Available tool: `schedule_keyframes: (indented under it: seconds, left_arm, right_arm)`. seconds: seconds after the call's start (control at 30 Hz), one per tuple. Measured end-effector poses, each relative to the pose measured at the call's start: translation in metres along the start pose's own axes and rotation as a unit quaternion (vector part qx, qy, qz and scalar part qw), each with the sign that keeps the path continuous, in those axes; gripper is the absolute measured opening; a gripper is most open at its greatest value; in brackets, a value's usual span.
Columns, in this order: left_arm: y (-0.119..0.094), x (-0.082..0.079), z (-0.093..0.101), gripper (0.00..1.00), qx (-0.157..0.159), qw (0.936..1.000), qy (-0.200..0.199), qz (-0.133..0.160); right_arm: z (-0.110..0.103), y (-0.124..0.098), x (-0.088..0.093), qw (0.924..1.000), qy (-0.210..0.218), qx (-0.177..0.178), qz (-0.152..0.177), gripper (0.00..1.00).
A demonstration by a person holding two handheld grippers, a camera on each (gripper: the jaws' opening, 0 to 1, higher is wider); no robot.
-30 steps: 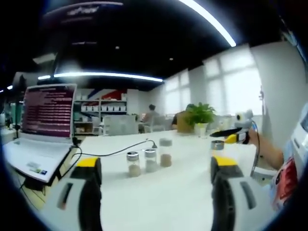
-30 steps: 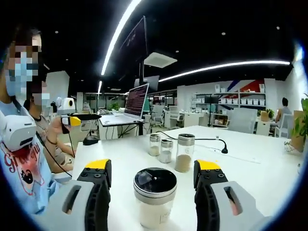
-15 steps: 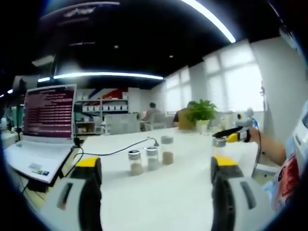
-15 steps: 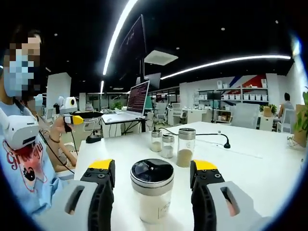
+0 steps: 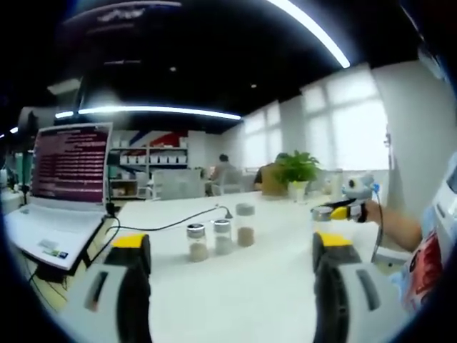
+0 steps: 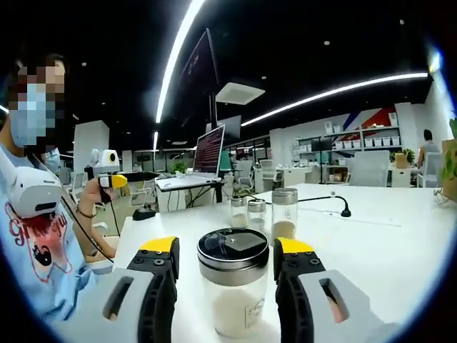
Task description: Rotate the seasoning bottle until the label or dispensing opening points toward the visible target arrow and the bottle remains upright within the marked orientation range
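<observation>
A clear seasoning bottle (image 6: 230, 304) with a dark lid and pale powder stands upright on the white table (image 6: 385, 257), close in front of the right gripper view's camera. My right gripper (image 6: 226, 247) is open, its yellow-tipped jaws on either side of the lid with narrow gaps. In the left gripper view that right gripper (image 5: 334, 210) sits far right at the same bottle, held by a person's hand (image 5: 391, 223). My left gripper (image 5: 230, 241) is open and holds nothing, well short of three small bottles (image 5: 222, 236). It also appears in the right gripper view as the left gripper (image 6: 118, 179).
Three small spice bottles (image 6: 257, 213) stand in a row mid-table. An open laptop (image 5: 68, 171) sits at the table's left edge, with a black cable (image 5: 171, 226) running past the bottles. A potted plant (image 5: 296, 170) stands beyond. The person (image 6: 36, 221) is at the table's near side.
The right gripper has moved in on the dark-lidded bottle, which now looms larger, and its jaws have narrowed around the lid. The left gripper has stayed put and open.
</observation>
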State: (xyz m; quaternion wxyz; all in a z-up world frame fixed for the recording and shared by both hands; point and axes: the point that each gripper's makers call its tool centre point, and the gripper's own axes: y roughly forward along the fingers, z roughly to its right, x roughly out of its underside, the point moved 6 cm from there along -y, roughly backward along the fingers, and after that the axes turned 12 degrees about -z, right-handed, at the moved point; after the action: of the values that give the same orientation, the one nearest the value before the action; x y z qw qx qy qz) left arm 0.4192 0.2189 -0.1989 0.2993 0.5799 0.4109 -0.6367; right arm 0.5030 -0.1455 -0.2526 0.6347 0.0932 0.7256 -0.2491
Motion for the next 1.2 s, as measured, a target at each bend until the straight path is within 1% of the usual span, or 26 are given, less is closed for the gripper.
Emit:
schedule_keyframes:
  seconds: [0.07, 0.13, 0.17, 0.3, 0.5, 0.77, 0.9, 1.0, 1.13, 1.2]
  left_arm:
    - [0.0008, 0.0007, 0.0, 1.0, 0.0, 1.0, 0.003, -0.003]
    - [0.0012, 0.0015, -0.0003, 1.0, 0.0, 1.0, 0.003, -0.006]
    - [0.0013, 0.0016, -0.0006, 1.0, 0.001, 1.0, 0.002, -0.006]
    - [0.0017, 0.0033, -0.0007, 0.99, -0.001, 1.0, -0.001, -0.007]
    - [0.0009, 0.0028, -0.0031, 0.99, -0.002, 1.0, -0.003, -0.007]
    - [0.003, 0.0043, 0.0025, 0.99, -0.002, 1.0, 0.001, -0.008]
    - [0.0042, 0.0047, 0.0036, 0.99, 0.002, 1.0, 0.0, -0.008]
    - [0.0038, 0.0047, 0.0018, 0.99, -0.006, 1.0, -0.005, -0.004]
    - [0.0036, 0.0063, 0.0014, 0.99, -0.013, 0.9999, 0.0, -0.009]
    - [0.0035, 0.0064, 0.0015, 0.99, -0.01, 0.9999, -0.003, -0.008]
  right_arm:
    - [0.0013, 0.0006, -0.0007, 1.0, 0.002, 0.001, 0.004, 0.47]
    - [0.0042, 0.0009, 0.0002, 0.9999, 0.01, 0.006, 0.005, 0.41]
    - [0.0044, 0.001, -0.0005, 0.9999, 0.009, 0.002, 0.009, 0.4]
    - [0.0023, 0.0011, -0.0002, 0.9999, 0.006, 0.005, 0.013, 0.4]
    - [0.0021, 0.0012, -0.0005, 0.9999, 0.002, 0.005, 0.013, 0.4]
    - [0.0016, 0.0012, -0.0003, 0.9999, -0.002, 0.014, 0.01, 0.39]
    - [0.0002, 0.0012, -0.0005, 0.9997, -0.001, 0.023, 0.005, 0.39]
    - [-0.0001, 0.0007, -0.0001, 0.9995, 0.0, 0.032, 0.002, 0.39]
    - [0.0001, 0.0011, 0.0003, 0.9993, 0.003, 0.036, 0.002, 0.39]
    - [-0.0014, 0.0019, 0.0001, 0.9987, 0.003, 0.052, 0.0, 0.39]
